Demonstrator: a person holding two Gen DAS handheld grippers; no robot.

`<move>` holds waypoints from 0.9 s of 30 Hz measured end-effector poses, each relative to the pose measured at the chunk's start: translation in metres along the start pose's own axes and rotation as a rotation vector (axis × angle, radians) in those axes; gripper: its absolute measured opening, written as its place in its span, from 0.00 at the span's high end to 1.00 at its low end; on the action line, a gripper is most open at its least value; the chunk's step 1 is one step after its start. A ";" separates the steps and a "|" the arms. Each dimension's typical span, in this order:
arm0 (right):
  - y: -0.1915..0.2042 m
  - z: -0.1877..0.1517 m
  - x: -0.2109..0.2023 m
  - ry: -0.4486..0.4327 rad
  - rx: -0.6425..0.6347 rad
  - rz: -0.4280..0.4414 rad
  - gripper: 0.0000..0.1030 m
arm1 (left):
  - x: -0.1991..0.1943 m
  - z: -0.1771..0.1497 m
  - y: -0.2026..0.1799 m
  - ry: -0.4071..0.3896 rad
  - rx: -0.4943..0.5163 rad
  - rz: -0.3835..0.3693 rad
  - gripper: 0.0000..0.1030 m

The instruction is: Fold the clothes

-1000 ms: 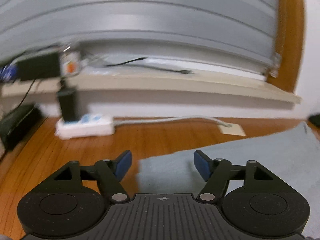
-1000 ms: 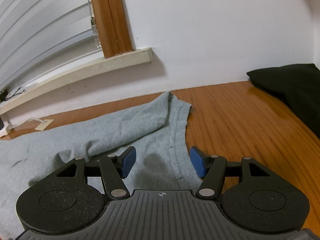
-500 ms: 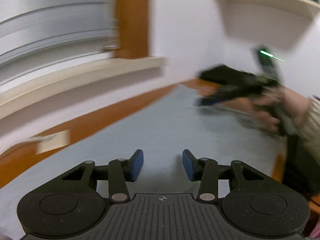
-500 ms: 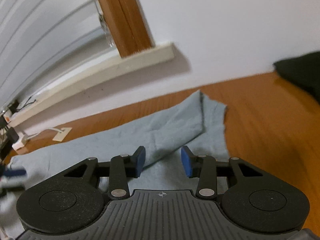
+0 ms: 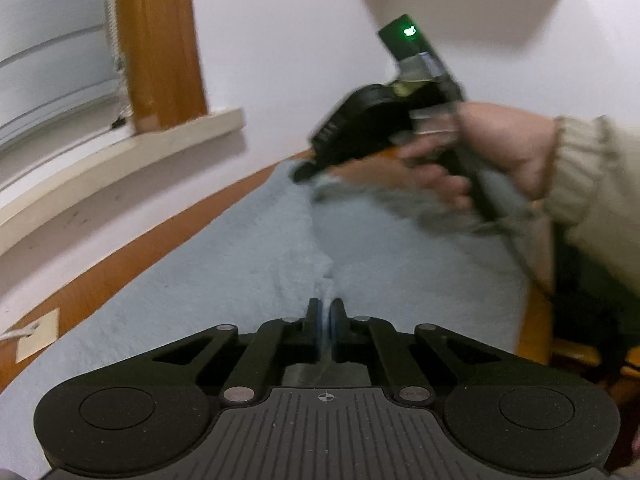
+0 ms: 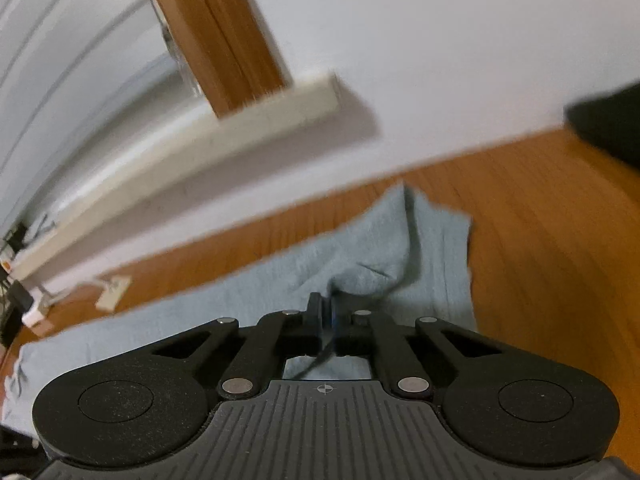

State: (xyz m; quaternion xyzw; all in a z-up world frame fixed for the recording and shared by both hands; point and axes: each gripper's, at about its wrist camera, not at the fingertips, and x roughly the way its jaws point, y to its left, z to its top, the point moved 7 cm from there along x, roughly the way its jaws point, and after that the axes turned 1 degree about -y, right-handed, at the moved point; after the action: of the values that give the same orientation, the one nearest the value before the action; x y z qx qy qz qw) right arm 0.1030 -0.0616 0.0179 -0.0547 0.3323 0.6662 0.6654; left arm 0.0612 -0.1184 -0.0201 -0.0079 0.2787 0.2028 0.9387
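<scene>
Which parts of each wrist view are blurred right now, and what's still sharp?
Left wrist view: the right gripper and the hand holding it are motion-smeared, while the left gripper is sharp. Right wrist view: window sill and wooden table streaked, grey shirt slightly soft, own body sharp.

A wooden worktop (image 6: 540, 248) ran to a white wall (image 6: 440, 48) at the far side. On the left, a cream windowsill (image 5: 120, 160) sat under grey blinds (image 5: 48, 64) and a wooden frame (image 5: 160, 40). A dark cloth (image 6: 608, 120) lay far right. A small beige card (image 5: 38, 334) lay near left.
</scene>
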 end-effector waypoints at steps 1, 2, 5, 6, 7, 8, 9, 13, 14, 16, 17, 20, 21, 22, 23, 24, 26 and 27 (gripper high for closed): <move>0.001 0.008 -0.005 -0.048 0.005 -0.008 0.97 | -0.001 0.001 0.002 -0.003 -0.007 -0.006 0.96; 0.002 0.015 -0.009 -0.085 0.015 -0.016 0.98 | -0.003 0.002 0.003 -0.005 -0.014 -0.012 0.96; 0.005 0.024 -0.007 -0.122 -0.027 -0.097 0.99 | -0.008 0.004 0.008 -0.014 -0.034 -0.031 0.95; 0.006 0.025 -0.005 -0.123 -0.047 -0.125 0.99 | -0.009 0.005 0.010 -0.016 -0.041 -0.037 0.92; 0.005 0.023 -0.004 -0.119 -0.060 -0.141 0.99 | -0.011 0.006 0.011 -0.019 -0.047 -0.043 0.87; 0.003 0.021 -0.006 -0.117 -0.063 -0.145 0.98 | -0.012 0.007 0.013 -0.022 -0.054 -0.050 0.81; 0.002 0.019 -0.007 -0.115 -0.065 -0.149 0.98 | -0.014 0.007 0.015 -0.025 -0.061 -0.056 0.80; -0.001 0.010 -0.013 -0.094 -0.088 -0.153 0.83 | -0.020 0.011 0.023 -0.037 -0.089 -0.076 0.63; -0.001 0.008 -0.014 -0.081 -0.097 -0.148 0.83 | -0.020 0.015 0.030 -0.043 -0.099 -0.060 0.62; -0.002 0.003 -0.018 -0.049 -0.105 -0.139 0.82 | -0.020 0.021 0.046 -0.051 -0.115 -0.024 0.62; -0.003 -0.001 -0.019 -0.030 -0.098 -0.134 0.80 | -0.018 0.023 0.054 -0.053 -0.119 -0.007 0.62; -0.012 -0.012 -0.021 0.021 -0.031 -0.091 0.62 | -0.004 0.022 0.077 -0.033 -0.110 0.054 0.62; -0.014 -0.016 -0.021 0.033 0.000 -0.071 0.61 | 0.002 0.020 0.081 -0.026 -0.107 0.058 0.62; -0.016 -0.018 -0.019 0.042 0.028 -0.052 0.61 | 0.008 0.018 0.086 -0.019 -0.104 0.061 0.62; -0.016 -0.020 -0.016 0.049 0.047 -0.040 0.60 | 0.013 0.015 0.090 -0.011 -0.105 0.062 0.62; -0.015 -0.022 -0.012 0.055 0.049 -0.040 0.60 | 0.016 0.011 0.092 -0.002 -0.118 0.049 0.62; -0.014 -0.023 -0.003 0.061 0.052 -0.041 0.60 | 0.020 0.004 0.095 0.007 -0.138 0.024 0.62; -0.014 -0.021 0.000 0.054 0.050 -0.044 0.60 | 0.020 0.002 0.095 0.012 -0.147 0.016 0.62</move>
State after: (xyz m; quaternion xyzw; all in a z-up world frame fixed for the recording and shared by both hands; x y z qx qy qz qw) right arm 0.1078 -0.0736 -0.0034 -0.0632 0.3654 0.6410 0.6720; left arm 0.0410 -0.0231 -0.0201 -0.0759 0.2685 0.2303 0.9323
